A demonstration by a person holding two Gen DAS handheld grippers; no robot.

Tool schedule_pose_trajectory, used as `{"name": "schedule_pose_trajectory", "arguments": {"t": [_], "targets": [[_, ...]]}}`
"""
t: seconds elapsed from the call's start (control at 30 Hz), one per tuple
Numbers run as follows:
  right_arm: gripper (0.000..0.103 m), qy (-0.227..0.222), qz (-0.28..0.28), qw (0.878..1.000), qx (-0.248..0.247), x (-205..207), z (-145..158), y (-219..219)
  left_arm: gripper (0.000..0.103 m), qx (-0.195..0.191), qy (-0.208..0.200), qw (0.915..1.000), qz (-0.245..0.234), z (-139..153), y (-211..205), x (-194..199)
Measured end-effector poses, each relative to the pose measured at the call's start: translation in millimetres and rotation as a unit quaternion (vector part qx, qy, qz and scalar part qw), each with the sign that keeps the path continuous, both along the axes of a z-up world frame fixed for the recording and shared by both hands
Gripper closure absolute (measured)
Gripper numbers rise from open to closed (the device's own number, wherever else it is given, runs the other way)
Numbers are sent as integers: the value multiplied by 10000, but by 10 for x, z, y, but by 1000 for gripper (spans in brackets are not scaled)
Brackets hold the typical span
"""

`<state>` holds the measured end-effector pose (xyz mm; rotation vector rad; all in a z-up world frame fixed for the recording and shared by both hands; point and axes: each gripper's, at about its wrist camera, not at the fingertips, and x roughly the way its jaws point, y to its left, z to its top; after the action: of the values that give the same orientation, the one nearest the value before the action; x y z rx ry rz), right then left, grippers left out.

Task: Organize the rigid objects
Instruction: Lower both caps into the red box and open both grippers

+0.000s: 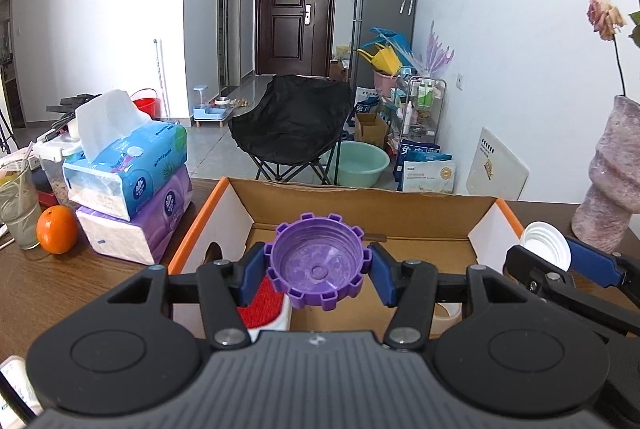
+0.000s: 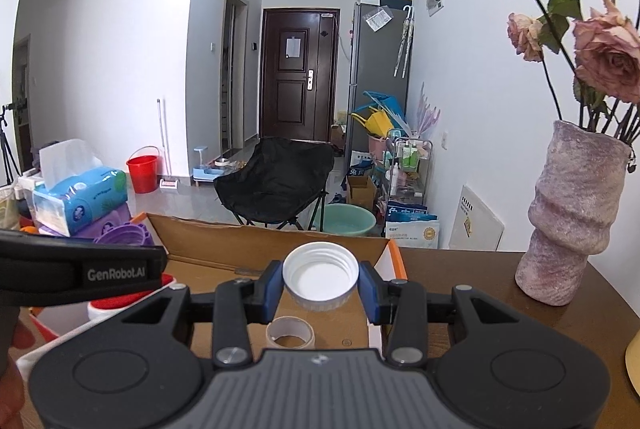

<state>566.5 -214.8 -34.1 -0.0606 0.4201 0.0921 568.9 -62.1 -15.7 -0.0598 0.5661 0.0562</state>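
both fisheye views sit just behind their own tongs, tilted slightly down, close over the cardboard box [image 1: 360, 205] on the desk [image 1: 60, 289], facing the dark door [image 2: 298, 73]. the box, the door and the vase [image 2: 572, 213] appear in both views.

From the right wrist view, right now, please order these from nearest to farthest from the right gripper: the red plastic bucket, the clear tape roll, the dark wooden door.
1. Clear tape roll: in the cardboard box, just below the right gripper.
2. Red plastic bucket: on the floor, far left.
3. Dark wooden door: at the room's far end.
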Motion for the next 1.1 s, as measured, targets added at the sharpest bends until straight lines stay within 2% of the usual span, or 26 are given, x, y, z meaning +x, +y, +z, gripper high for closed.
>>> {"name": "schedule_pose_trajectory", "arguments": {"t": [0.37, 0.67, 0.73, 0.77, 0.8, 0.83, 0.87, 0.9, 0.93, 1.03, 1.1], "targets": [[64, 353, -57, 9993, -95, 286, -181, -22, 47, 141, 225, 9996, 128, -158, 40, 225], [64, 615, -65, 9979, -211, 367, -354, 9, 47, 233, 271, 9993, 123, -175, 20, 223], [62, 677, -63, 9975, -205, 370, -358, 4, 42, 224, 271, 9993, 124, -162, 22, 214], [58, 709, -70, 9973, -194, 373, -356, -7, 34, 212, 248, 9994, 118, -152, 27, 204], [42, 735, -89, 9971, -178, 376, -350, -13, 29, 216, 216, 9994, 135, -140, 28, 191], [21, 738, -116, 9971, -171, 373, -344, -22, 19, 231, 182, 9994, 167, -128, 31, 182], [13, 694, -165, 9973, -180, 359, -337, -28, 17, 249, 139, 9994, 190, -116, 33, 168], [8, 626, -207, 9976, -207, 343, -327, -26, 17, 268, 108, 9994, 185, -106, 33, 159], [8, 577, -222, 9978, -235, 329, -319, -22, 15, 279, 98, 9994, 181, -100, 40, 157], [2, 607, -173, 9978, -221, 332, -313, -24, 3, 238, 64, 9992, 300, -87, 89, 152], [2, 619, -202, 9976, -252, 339, -322, -22, 2, 230, 42, 9992, 311, -73, 119, 148]]}}
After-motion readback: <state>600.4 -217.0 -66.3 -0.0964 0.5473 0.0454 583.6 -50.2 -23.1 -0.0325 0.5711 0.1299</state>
